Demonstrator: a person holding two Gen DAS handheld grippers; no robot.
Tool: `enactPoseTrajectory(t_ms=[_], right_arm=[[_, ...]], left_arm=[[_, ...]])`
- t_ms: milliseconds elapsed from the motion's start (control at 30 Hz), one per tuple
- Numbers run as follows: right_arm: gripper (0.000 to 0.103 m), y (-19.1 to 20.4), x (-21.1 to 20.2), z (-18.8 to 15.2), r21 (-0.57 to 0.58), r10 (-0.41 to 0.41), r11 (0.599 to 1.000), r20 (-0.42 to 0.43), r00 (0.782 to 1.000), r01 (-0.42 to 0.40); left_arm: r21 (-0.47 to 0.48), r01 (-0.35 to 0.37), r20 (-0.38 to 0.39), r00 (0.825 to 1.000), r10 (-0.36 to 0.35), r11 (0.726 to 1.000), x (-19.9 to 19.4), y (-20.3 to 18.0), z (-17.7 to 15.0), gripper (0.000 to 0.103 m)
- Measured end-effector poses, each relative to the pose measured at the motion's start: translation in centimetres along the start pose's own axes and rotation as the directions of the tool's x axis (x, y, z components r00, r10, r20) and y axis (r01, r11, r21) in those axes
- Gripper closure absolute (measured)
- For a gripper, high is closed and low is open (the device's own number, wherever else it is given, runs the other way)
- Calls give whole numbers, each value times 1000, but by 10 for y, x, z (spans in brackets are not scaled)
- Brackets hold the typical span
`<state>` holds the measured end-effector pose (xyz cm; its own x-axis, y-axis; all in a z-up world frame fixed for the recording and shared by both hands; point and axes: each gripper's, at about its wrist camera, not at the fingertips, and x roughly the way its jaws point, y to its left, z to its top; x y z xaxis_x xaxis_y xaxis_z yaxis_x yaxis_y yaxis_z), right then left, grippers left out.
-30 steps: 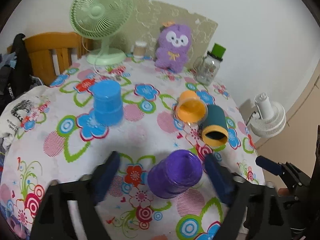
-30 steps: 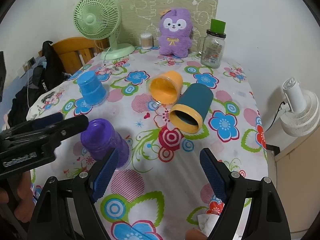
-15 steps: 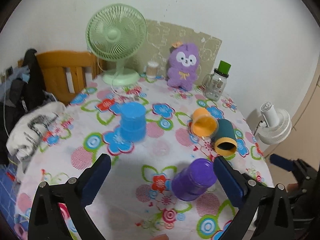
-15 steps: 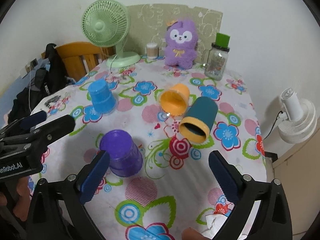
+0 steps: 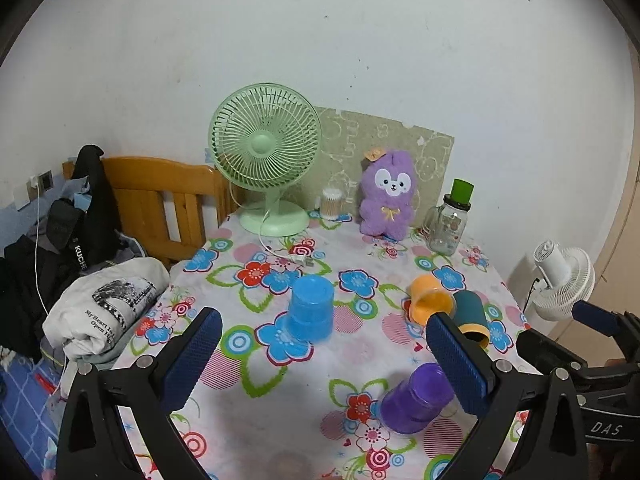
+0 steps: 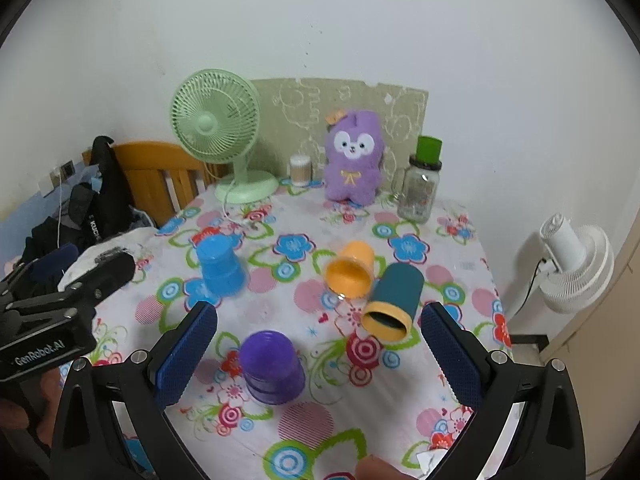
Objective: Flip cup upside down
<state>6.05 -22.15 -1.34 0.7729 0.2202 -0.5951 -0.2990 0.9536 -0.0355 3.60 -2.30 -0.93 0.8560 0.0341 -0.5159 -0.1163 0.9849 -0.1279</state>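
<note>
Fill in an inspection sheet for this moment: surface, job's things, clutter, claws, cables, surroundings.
Surface: table with floral cloth.
Job's things: purple cup and blue cup stand upside down; orange cup and teal cup lie on their sides, touching, mouths toward the cameras.
Clutter: green fan, purple plush, glass jar with green lid, cotton swab tub, all at the far edge.
Claws: left claw open, empty; right claw open, empty.
Cables: fan cord with plug lying on the cloth.
Surroundings: wooden chair, folded clothes, white fan on the floor.
</note>
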Motion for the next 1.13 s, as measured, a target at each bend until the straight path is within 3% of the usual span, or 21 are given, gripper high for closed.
enactPoseTrajectory(t_ms=[400, 1133], right_arm=[[0, 20, -17, 7, -29, 9, 1000, 48, 999, -8], [0, 26, -16, 6, -36, 13, 999, 45, 999, -11]], left_arm=[[14, -12, 49, 999, 11, 1000, -17, 4, 5, 0], [16, -11, 38, 999, 11, 1000, -18, 7, 3, 0]])
